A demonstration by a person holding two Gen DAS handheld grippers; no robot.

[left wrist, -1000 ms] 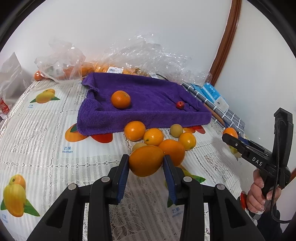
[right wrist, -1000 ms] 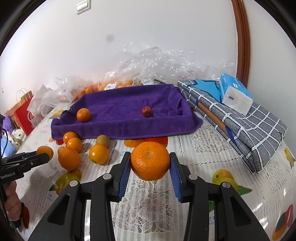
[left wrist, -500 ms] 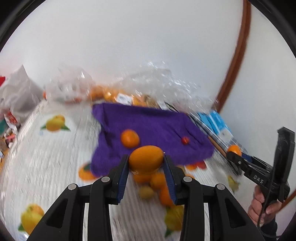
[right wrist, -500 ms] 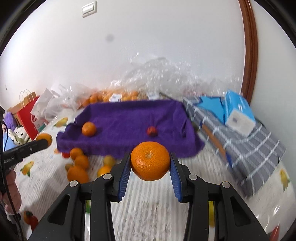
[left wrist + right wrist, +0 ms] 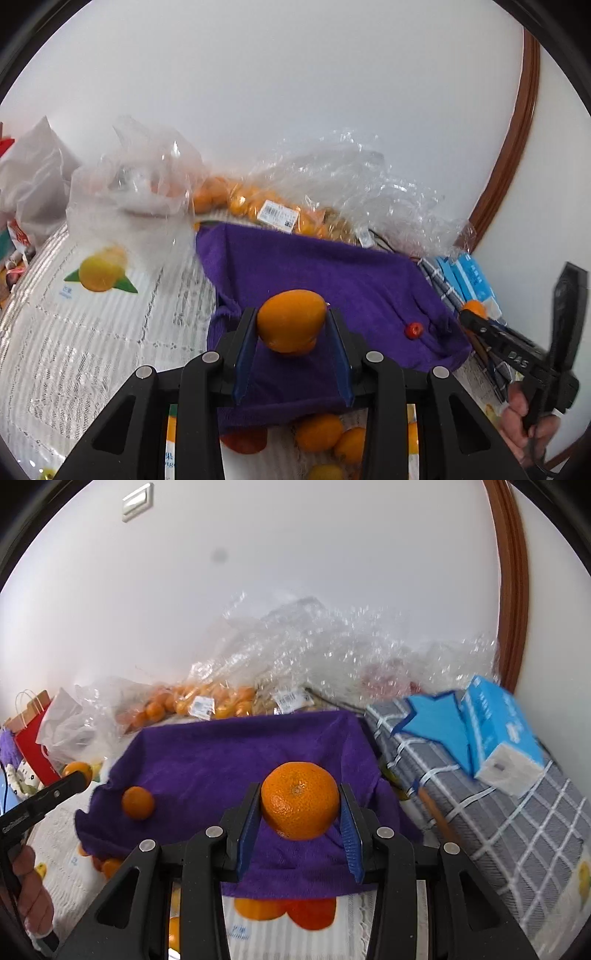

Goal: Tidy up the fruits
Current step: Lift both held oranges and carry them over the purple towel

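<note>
Purple towel point(image 5: 236, 760): spread on counter point(image 5: 92, 332), small orange point(image 5: 137, 802) and red fruit point(image 5: 413, 329) lying on it.
Right gripper point(image 5: 300, 825): jaws pinching round orange point(image 5: 300, 799) above towel.
Left gripper point(image 5: 291, 343): jaws pinching oval orange fruit point(image 5: 290, 319) above towel.

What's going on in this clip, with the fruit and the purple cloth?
A person is sorting fruit with two handheld claws. The left claw grips a smooth orange fruit, and the right claw grips an orange; both are held above the purple towel. A small orange and a tiny red fruit already lie on the towel. More fruit sits on the tablecloth.
</note>
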